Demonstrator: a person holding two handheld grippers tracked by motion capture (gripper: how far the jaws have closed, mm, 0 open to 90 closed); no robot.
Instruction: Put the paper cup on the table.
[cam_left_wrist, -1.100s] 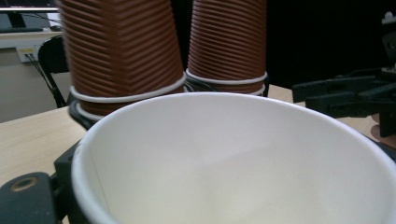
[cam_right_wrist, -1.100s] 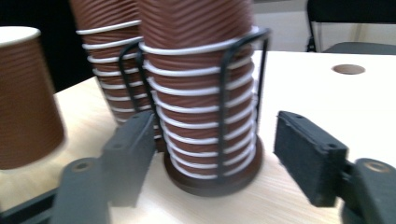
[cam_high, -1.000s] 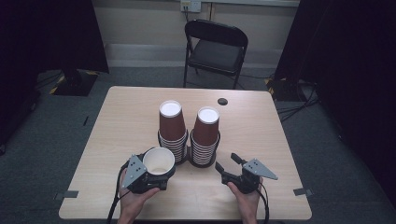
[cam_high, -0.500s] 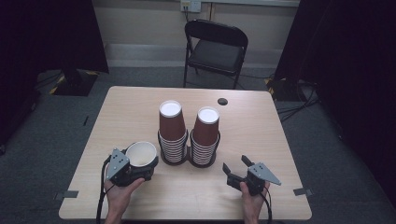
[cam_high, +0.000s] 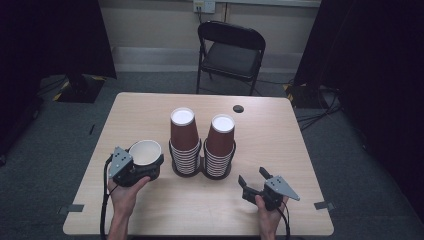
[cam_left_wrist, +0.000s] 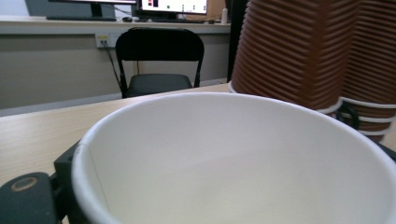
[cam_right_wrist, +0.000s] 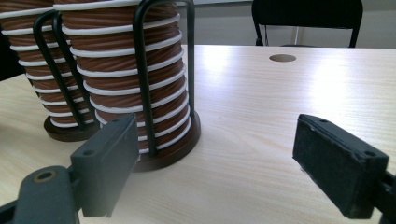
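My left gripper (cam_high: 145, 171) is shut on a paper cup (cam_high: 146, 152), brown outside and white inside, held mouth up just left of the stacks. The cup's white interior (cam_left_wrist: 233, 154) sits close in the left gripper view. Two tall stacks of brown ribbed cups stand side by side in black wire holders, the left stack (cam_high: 184, 142) and the right stack (cam_high: 220, 145). My right gripper (cam_high: 252, 177) hovers near the table's front right. It is open, its jaws have just been opening wider, and nothing is between them (cam_right_wrist: 219, 158). The nearer holder (cam_right_wrist: 140, 84) stands just ahead of it.
A small round hole (cam_high: 238, 108) is in the tabletop (cam_high: 280, 150) behind the stacks. A black folding chair (cam_high: 231, 50) stands beyond the table's far edge. Bare wood lies to the right of the stacks and along the front edge.
My left gripper has carried the cup to the left, away from the stacks. The right gripper has stayed about where it was and its jaws stand wider.
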